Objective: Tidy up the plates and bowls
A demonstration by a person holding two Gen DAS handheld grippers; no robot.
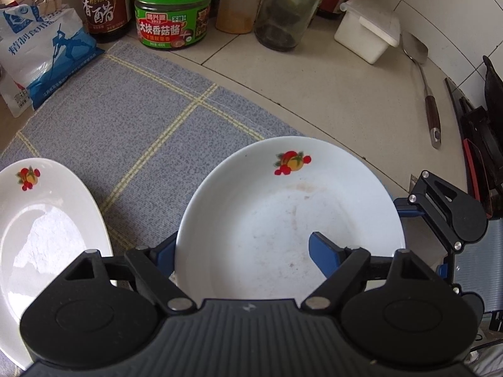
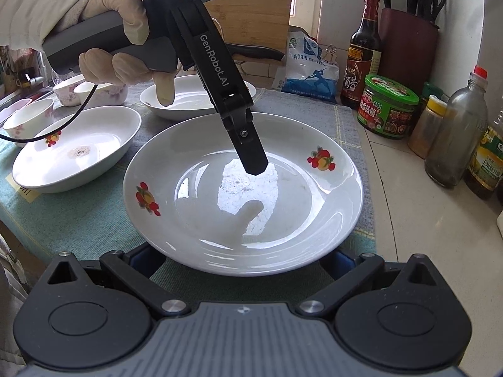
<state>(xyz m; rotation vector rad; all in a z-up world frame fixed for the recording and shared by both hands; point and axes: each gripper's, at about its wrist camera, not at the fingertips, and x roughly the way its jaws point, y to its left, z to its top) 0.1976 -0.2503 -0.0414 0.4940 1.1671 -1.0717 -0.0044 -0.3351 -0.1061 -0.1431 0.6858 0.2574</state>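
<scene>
Left wrist camera sits just behind and above its own fingers, looking steeply down across the near rim of the white plate [image 1: 283, 207] toward the tiled back wall, where the green-lidded jar [image 1: 173, 15] and salt bag [image 1: 47, 50] stand; the plate fills the lower frame at close range. Right wrist camera sits low at the opposite rim of the same plate [image 2: 245, 201], facing across it at a shallower angle toward the second plate [image 2: 78, 150] and the bowls beyond. Shared between views: the plate, the checked cloth [image 1: 151, 119], jar [image 2: 389, 110], salt bag [image 2: 311, 66], and the left gripper [image 2: 254, 163], seen from outside in the right view.
</scene>
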